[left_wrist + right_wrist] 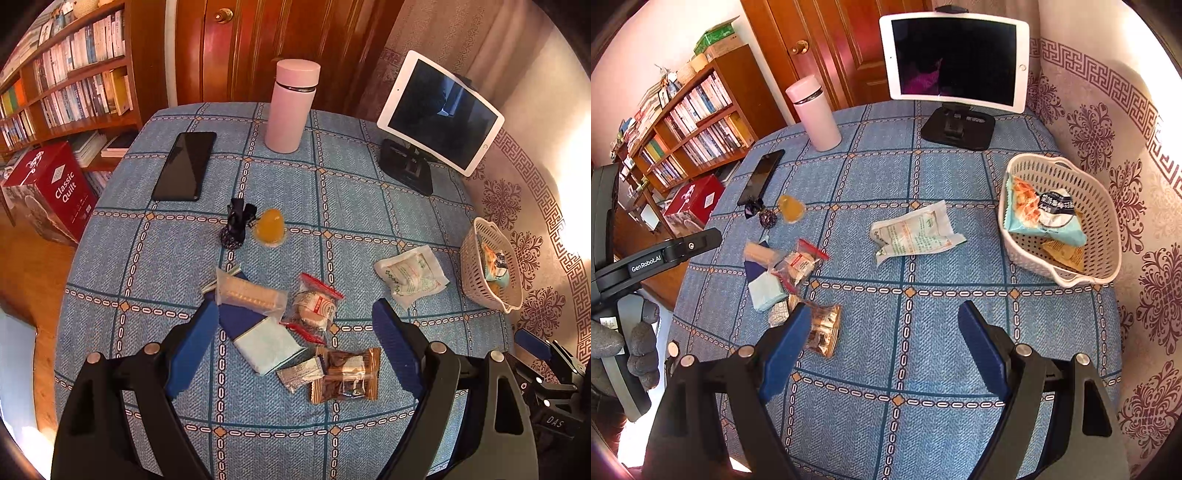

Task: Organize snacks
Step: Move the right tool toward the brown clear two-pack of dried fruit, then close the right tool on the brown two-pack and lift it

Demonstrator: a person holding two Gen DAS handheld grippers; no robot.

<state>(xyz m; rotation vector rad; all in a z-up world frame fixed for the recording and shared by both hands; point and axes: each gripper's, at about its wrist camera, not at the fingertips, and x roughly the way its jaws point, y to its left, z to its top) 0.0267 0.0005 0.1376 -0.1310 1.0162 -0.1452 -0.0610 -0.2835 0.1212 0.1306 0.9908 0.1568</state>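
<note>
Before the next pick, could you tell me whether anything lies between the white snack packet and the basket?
Nothing visible does: only bare tablecloth separates the white snack packet from the basket.

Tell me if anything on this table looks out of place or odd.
Nothing spilled or broken. The white basket holds only a few packets, while most snacks lie loose on the cloth: a jumbled pile near the left gripper and a crumpled white pouch lying alone mid-table.
</note>
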